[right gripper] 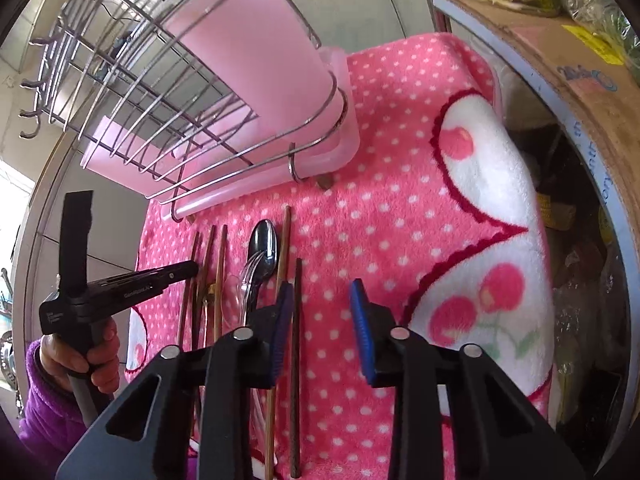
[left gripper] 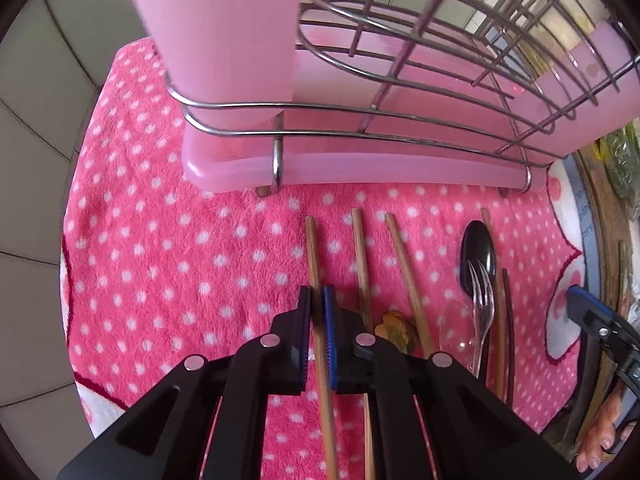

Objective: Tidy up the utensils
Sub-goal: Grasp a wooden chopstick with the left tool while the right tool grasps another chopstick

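Observation:
Several wooden chopsticks lie side by side on a pink polka-dot towel [left gripper: 180, 260]. My left gripper [left gripper: 318, 300] is shut on the leftmost chopstick [left gripper: 314, 252], which runs between its pads. To the right lie a dark spoon [left gripper: 478, 248], a clear plastic fork [left gripper: 482, 300] and two more thin sticks. In the right wrist view my right gripper [right gripper: 320, 300] stands open over a dark chopstick [right gripper: 297, 360], which lies beside its left pad with a gap to the right pad. The left gripper [right gripper: 188, 270] shows from the side there, tip down on the chopsticks.
A wire dish rack [left gripper: 400, 80] on a pink drip tray [left gripper: 360, 168] stands just behind the utensils, with a pink holder [left gripper: 224, 40] in it. A small yellow-brown lump [left gripper: 396, 328] sits among the chopsticks. A cardboard box [right gripper: 560, 60] borders the right side. A hand in a purple sleeve [right gripper: 100, 360] holds the left gripper.

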`<state>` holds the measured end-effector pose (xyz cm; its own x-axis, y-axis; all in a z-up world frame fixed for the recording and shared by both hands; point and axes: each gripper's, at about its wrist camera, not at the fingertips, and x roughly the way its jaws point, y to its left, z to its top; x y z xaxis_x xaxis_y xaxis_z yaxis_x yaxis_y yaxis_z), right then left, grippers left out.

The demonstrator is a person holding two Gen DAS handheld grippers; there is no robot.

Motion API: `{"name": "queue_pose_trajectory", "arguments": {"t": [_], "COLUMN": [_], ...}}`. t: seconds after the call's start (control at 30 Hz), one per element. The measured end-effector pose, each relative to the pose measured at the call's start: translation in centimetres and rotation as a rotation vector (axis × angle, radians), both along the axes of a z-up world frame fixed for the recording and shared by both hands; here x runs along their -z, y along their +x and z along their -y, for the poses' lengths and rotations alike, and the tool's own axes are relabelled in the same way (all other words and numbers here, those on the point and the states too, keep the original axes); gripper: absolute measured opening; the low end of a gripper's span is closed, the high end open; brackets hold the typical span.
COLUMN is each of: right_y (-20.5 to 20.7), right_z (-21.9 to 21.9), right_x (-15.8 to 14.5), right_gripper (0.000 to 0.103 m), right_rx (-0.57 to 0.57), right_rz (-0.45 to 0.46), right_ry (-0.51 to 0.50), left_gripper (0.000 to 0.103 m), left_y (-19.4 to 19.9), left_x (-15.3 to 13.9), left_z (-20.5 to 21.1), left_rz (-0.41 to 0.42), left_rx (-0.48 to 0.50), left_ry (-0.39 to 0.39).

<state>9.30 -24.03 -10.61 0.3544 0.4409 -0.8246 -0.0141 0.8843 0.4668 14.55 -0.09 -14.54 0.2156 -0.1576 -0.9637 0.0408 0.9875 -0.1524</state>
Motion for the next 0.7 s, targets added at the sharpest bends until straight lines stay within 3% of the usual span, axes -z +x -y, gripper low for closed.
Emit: {"name": "queue_pose_trajectory", "arguments": {"t": [0.2,0.37,0.7], "right_y": [1.0,2.2,3.0], "right_z": [-2.2,-4.4,-7.9], "right_x": [0.9,1.6,2.9], "right_gripper": [0.023,0.023,0.023], "right_rx": [-0.055,-0.094,-0.131], "right_rz": [-0.078,-0.130,-0.152], "right_ry": [0.014,-0.072,-0.255], "left_gripper": [0.005,0.005,0.006], "left_y": [-1.5,-2.1,-0.9], "left_x": [-1.2,-0.2,-0.3], "left_z": [-3.3,-6.1,-5.7], "left_rz": [-0.002,-0.024,-0.065], "left_rx": [-0.016,-0.030,0.014], "left_ry": [-0.059,-0.091,-0.076]}}
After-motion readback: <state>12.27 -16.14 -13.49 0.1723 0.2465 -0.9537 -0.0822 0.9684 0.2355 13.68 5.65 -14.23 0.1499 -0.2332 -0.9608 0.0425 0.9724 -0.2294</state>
